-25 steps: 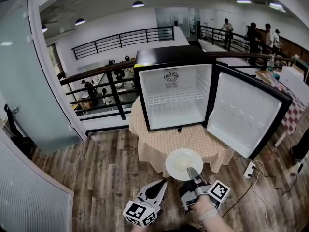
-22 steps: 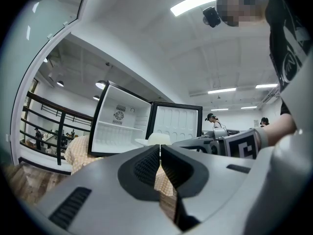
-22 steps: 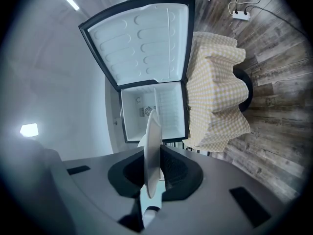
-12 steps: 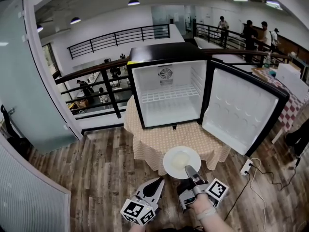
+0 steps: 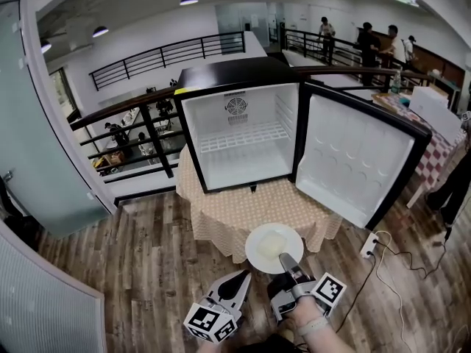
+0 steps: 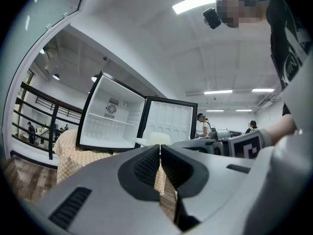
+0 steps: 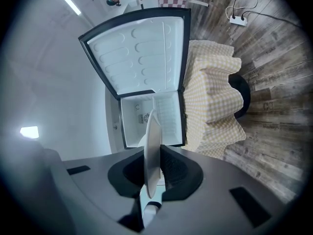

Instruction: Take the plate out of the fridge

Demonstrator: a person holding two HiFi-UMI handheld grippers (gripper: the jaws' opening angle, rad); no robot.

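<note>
A white plate with a pale lump of food on it hangs level in front of the table, outside the fridge. My right gripper is shut on its near rim; in the right gripper view the plate shows edge-on between the pads. The small black fridge stands on the table with its door swung wide to the right and its shelves bare. My left gripper is low at the left of the plate, its jaws together with nothing between them.
The fridge sits on a round table under a checked yellow cloth. Wooden floor lies all around. A black railing runs behind, a glass door is at the left, and a power strip with cables lies at the right. People stand far back right.
The view has drawn back and shifted, so the fridge and table sit a little further left. The plate stays held in the right gripper, slightly further from the fridge.
</note>
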